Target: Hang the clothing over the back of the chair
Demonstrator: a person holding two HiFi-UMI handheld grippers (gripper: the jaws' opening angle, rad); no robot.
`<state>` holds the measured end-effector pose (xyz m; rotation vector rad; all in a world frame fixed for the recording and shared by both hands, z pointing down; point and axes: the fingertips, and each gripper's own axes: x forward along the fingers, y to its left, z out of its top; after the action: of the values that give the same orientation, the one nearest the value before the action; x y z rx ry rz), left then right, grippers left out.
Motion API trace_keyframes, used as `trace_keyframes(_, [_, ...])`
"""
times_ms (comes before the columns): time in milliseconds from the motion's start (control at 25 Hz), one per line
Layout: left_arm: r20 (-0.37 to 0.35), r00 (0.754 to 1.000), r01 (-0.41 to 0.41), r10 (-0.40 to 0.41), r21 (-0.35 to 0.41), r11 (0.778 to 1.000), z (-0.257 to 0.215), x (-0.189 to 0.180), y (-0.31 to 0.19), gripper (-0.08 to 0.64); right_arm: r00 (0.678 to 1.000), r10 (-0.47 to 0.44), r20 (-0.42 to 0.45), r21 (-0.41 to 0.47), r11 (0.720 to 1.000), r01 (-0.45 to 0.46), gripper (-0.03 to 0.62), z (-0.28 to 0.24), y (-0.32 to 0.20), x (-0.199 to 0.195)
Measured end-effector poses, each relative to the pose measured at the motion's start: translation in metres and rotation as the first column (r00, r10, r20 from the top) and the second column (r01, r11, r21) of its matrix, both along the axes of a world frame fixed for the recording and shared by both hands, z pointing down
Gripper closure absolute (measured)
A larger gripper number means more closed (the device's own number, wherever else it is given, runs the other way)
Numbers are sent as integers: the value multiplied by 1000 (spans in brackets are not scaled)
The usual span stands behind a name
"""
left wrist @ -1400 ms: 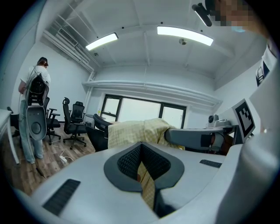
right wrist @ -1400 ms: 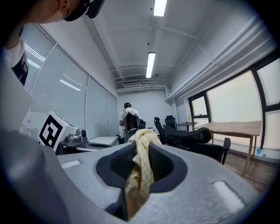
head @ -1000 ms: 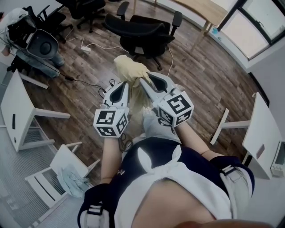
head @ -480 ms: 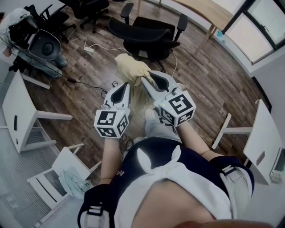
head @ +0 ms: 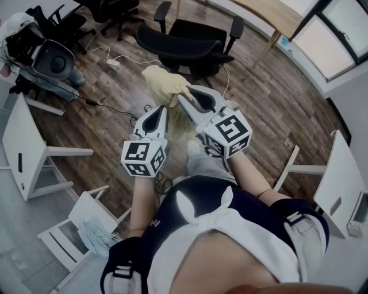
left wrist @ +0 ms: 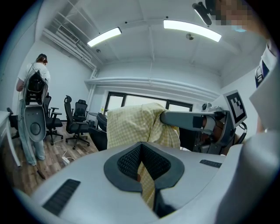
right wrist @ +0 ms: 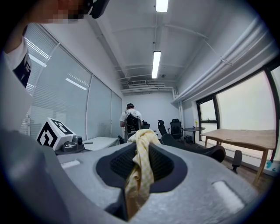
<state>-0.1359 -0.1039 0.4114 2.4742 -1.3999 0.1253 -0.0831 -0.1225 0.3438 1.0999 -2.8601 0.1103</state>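
A pale yellow checked garment (head: 165,87) hangs bunched between my two grippers, above the wood floor. My left gripper (head: 163,109) is shut on one part of the garment (left wrist: 131,127), with cloth pinched between its pads. My right gripper (head: 183,99) is shut on another part of the garment (right wrist: 139,162), which spills out of its jaws. Just beyond the cloth stands the black office chair (head: 190,46), with its curved back (head: 172,49) nearest me. The same chair back (right wrist: 192,151) shows right of the cloth in the right gripper view.
More black office chairs (head: 112,10) stand at the far left by a person with a backpack rig (head: 34,49). A cable and power strip (head: 112,63) lie on the floor. White desks (head: 23,149) flank me, a white chair (head: 75,229) is near left, and a wooden table (head: 259,11) is far right.
Both grippers have carried the garment a little farther forward toward the black chair. Their grip on the cloth looks the same.
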Motion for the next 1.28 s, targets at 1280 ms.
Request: trace_keyframes(1280, [-12,1000,-9,9,-14,1000,2,3,-73,554,999,-34,-1,107,994,34,511,-58,-95,-3])
